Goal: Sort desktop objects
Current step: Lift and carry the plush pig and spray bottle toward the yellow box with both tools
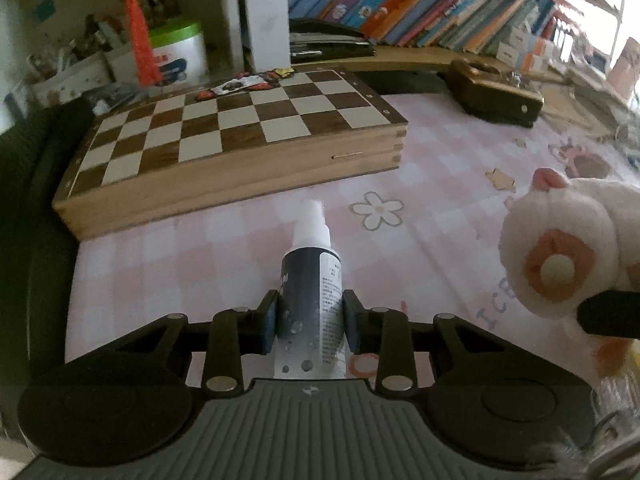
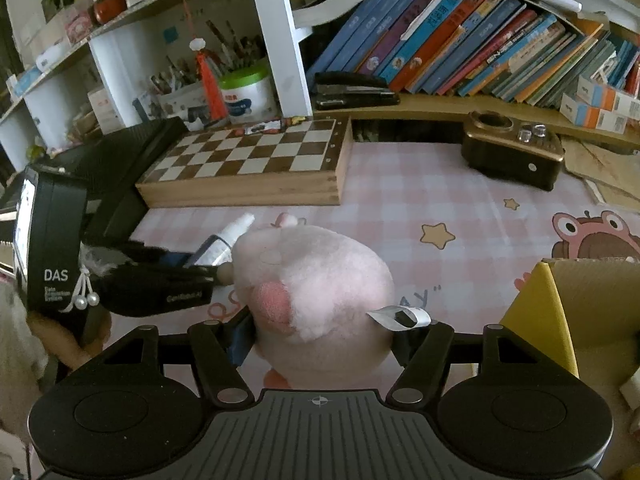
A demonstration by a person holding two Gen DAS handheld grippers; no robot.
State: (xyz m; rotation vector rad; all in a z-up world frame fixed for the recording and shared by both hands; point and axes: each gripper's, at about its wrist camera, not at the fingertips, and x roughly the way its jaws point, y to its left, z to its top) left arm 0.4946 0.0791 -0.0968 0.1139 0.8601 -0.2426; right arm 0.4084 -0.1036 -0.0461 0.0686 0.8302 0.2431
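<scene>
Left gripper (image 1: 310, 320): clenched on spray bottle (image 1: 312, 296), lower centre; to be lifted level.
Right gripper (image 2: 320, 332): plush toy (image 2: 316, 280) grasped; to be kept steady.

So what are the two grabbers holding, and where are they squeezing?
The left gripper holds the dark spray bottle with a white cap around its lower body. The right gripper holds the fluffy pink plush toy across its wide lower body.
</scene>
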